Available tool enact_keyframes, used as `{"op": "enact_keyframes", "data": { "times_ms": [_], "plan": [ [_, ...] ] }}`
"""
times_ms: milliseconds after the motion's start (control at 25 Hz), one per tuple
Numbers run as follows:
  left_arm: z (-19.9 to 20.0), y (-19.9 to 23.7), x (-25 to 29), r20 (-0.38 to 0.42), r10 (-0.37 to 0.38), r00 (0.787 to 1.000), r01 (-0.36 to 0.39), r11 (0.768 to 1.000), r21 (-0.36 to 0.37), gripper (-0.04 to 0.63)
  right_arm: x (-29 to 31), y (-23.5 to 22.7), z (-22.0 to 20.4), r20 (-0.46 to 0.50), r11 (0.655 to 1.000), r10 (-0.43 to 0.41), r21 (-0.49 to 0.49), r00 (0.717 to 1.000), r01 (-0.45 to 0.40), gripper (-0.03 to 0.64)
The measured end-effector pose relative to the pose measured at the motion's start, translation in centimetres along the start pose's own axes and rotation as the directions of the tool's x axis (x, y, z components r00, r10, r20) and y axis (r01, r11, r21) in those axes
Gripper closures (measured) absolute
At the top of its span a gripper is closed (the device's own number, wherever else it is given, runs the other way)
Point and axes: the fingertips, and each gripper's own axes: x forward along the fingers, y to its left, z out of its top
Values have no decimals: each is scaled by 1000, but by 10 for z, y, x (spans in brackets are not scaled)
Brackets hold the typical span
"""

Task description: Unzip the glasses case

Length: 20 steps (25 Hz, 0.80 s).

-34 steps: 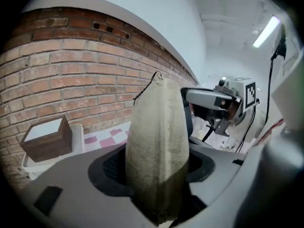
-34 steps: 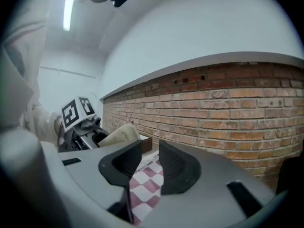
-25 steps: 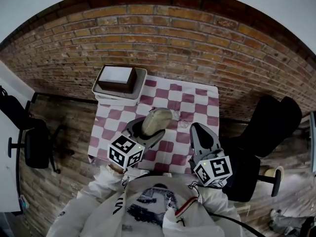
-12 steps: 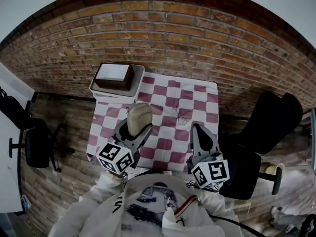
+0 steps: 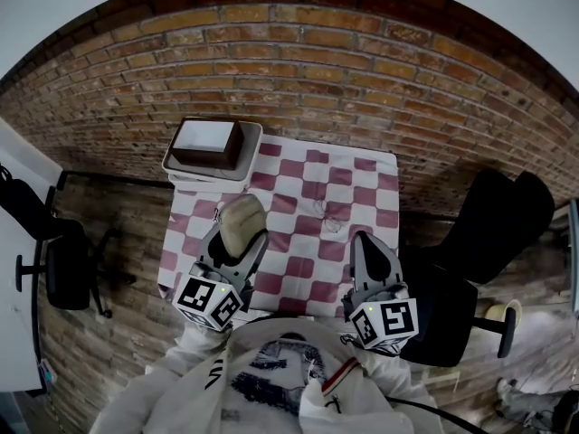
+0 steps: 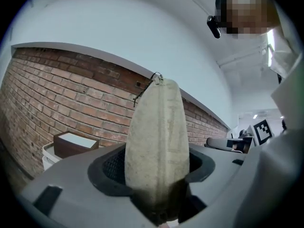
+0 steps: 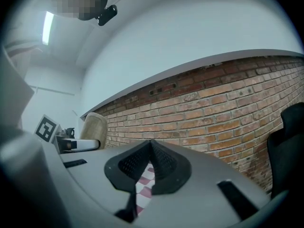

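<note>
Glasses case (image 5: pixel 242 220), plain beige, sits clamped in the left tongs (image 5: pixel 239 240).

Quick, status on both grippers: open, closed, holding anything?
Left gripper: closed on the glasses case.
Right gripper: closed, holding nothing.

The head view looks steeply down from above the person, with the checkered table (image 5: pixel 308 174) at frame centre and the brick wall (image 5: pixel 298 70) across the top. The 2 gripper views sit close behind their jaws, facing level toward that wall. All 3 views share the wall and the glasses case (image 6: pixel 156 141), large at centre in the left gripper view, small at left in the right.
</note>
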Motion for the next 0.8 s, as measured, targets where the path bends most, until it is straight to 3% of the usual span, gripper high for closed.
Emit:
{"op": "enact_keyframes", "data": {
  "times_ms": [800],
  "plan": [
    [-9,1,12,-36,-22,999,22,1000,-5,304,8,4,-13,-38,1000,-5,-25,999,4,603]
  ]
}}
